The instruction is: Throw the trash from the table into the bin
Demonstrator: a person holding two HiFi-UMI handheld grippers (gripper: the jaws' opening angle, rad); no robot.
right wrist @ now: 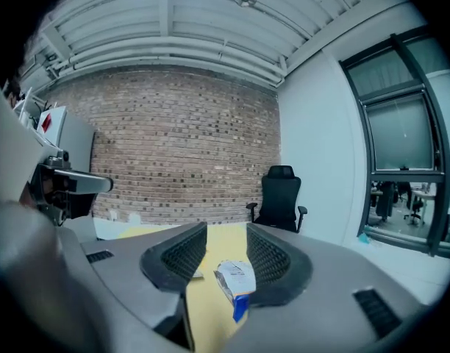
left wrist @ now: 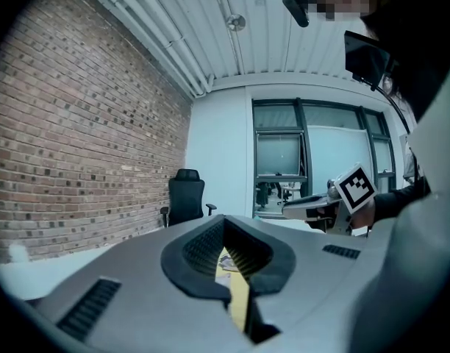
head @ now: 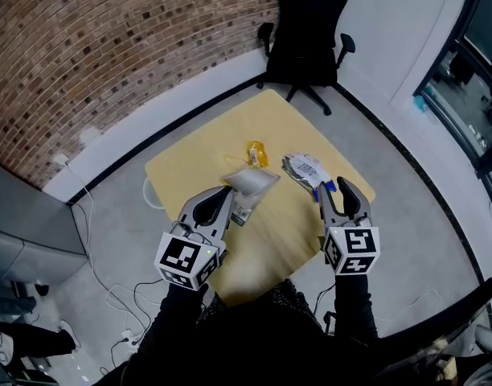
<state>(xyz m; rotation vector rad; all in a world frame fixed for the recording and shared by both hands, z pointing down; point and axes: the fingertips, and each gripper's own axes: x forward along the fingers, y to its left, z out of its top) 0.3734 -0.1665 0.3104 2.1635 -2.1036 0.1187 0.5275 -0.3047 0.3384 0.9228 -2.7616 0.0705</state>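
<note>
On the yellow table [head: 290, 232] lie a small yellow wrapper [head: 256, 153], a clear plastic bag [head: 251, 182] and a silver-white packet [head: 302, 167] with a blue end. My left gripper [head: 223, 195] hovers at the near left edge of the clear bag; its jaws [left wrist: 224, 218] meet at the tips with nothing between them. My right gripper [head: 333, 190] sits just behind the packet's blue end. In the right gripper view its jaws [right wrist: 225, 225] stand apart, and the packet [right wrist: 236, 274] lies on the table between them, untouched by the pads. No bin is visible.
A black office chair [head: 306, 30] stands beyond the table's far corner. A brick wall [head: 109, 47] runs along the left, with a grey cabinet [head: 21, 232] below it. Cables [head: 117, 296] trail on the floor left of the table. Windows line the right side.
</note>
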